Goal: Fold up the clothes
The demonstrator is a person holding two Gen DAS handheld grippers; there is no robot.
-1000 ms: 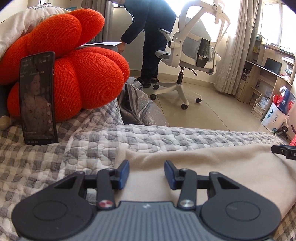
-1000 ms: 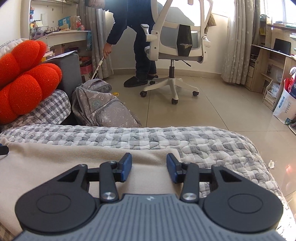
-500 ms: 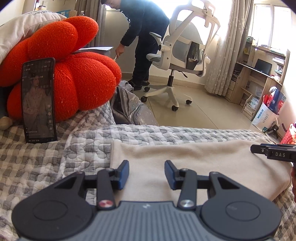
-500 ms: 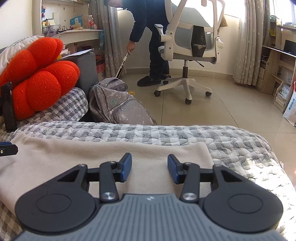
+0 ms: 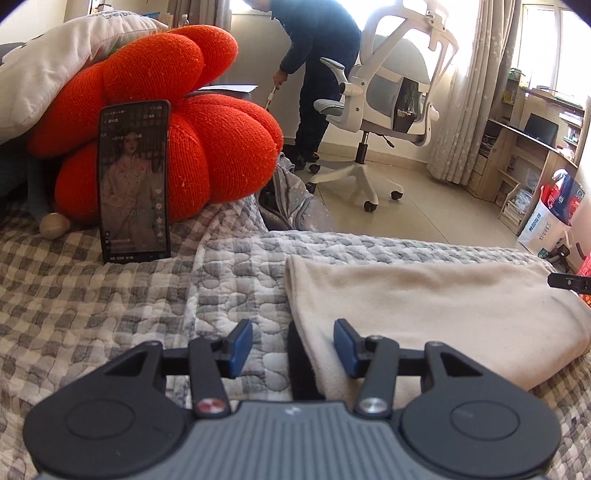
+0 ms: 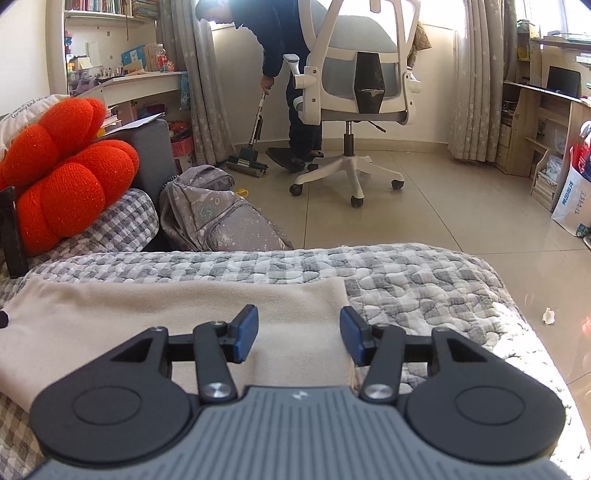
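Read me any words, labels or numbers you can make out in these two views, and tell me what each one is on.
"lovely but" followed by more letters I cannot make out: white pillow behind the orange cushion.
Phone screen: small text, unreadable.
White shopping bag by the shelves: blue characters, too blurred to read.
Book spines on the top shelf: too small.
Nothing else is readable.

- Both views were lit by strong daylight from curtained windows [image 5: 491, 74] at the far wall, where the panes were blown out to white.
- The office chair [image 6: 354, 74] and the person [image 5: 317, 55] behind it were backlit and darkened.
- A soft sheen was thrown on the tiled floor [image 6: 461, 221].
- Straight lines were bent by fisheye distortion, and the corners were vignetted black.
- The nearest gripper housings were rendered slightly soft.
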